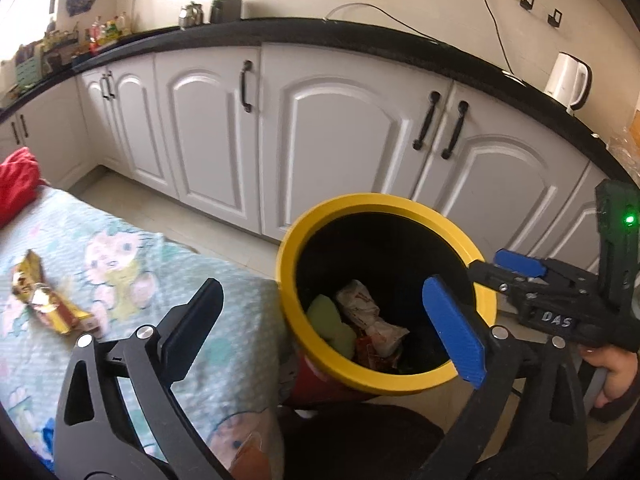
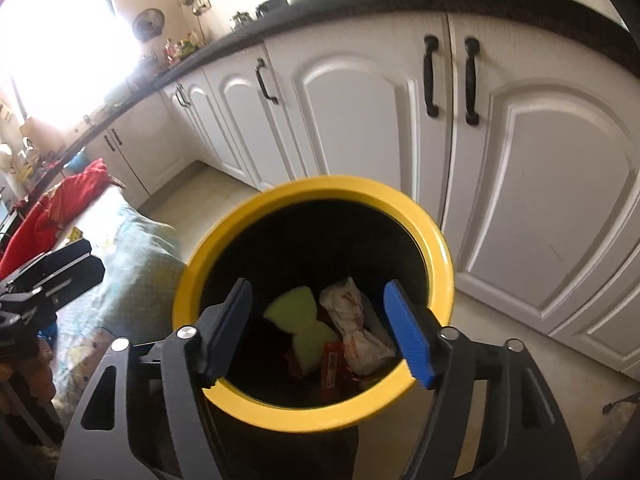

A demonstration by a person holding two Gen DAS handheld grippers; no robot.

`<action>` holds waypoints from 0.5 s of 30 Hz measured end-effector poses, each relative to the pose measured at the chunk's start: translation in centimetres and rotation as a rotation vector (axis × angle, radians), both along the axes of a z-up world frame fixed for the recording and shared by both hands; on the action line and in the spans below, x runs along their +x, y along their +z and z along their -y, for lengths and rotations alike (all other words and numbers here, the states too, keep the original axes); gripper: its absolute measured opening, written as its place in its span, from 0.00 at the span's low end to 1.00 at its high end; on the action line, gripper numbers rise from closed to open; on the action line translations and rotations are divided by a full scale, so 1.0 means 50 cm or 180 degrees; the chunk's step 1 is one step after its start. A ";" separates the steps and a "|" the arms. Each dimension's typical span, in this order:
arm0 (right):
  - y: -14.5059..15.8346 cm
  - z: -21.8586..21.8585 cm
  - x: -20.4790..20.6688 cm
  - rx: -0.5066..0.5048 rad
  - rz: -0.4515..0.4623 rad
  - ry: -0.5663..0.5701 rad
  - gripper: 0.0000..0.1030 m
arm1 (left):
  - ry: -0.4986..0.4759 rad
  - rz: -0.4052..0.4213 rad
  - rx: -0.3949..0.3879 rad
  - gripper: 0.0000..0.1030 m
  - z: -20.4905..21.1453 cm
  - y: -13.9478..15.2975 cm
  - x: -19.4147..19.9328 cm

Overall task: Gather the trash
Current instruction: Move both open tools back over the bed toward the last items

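A bin with a yellow rim [image 1: 288,280] [image 2: 320,188] stands beside the table. Inside lie a white crumpled wrapper [image 1: 368,312] [image 2: 356,328], a pale green sponge [image 1: 330,322] [image 2: 304,324] and red wrappers [image 2: 332,360]. A gold and red wrapper [image 1: 44,300] lies on the patterned tablecloth [image 1: 160,280] at the left. My left gripper [image 1: 324,320] is open and empty, between table edge and bin. My right gripper [image 2: 320,332] is open and empty, right over the bin's mouth; it also shows in the left wrist view [image 1: 500,276].
White cupboard doors [image 1: 332,140] with black handles run behind the bin under a black counter [image 1: 360,36]. A white kettle [image 1: 568,80] stands on the counter at the right. A red cloth [image 1: 16,184] lies at the table's far end.
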State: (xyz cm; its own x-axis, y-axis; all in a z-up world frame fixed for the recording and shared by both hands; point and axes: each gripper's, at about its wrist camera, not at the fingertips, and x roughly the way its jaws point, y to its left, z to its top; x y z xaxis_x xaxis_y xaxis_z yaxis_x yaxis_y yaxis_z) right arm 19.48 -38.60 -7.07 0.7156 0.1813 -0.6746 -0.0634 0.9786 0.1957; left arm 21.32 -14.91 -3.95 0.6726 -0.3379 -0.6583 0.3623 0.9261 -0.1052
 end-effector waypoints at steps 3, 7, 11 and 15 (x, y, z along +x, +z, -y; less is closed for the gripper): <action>0.017 -0.018 -0.010 -0.0021 0.0097 0.0052 0.70 | 0.0088 0.0051 0.0006 0.89 -0.024 0.013 -0.011; 0.036 -0.046 -0.016 -0.0037 0.0180 0.0157 0.72 | 0.0191 0.0111 -0.0003 0.89 -0.064 0.029 -0.029; 0.058 -0.079 -0.023 -0.0056 0.0261 0.0267 0.73 | 0.0319 0.0172 -0.0021 0.89 -0.106 0.043 -0.049; 0.079 -0.113 -0.033 -0.0079 0.0343 0.0378 0.74 | 0.0466 0.0255 -0.0002 0.89 -0.148 0.057 -0.074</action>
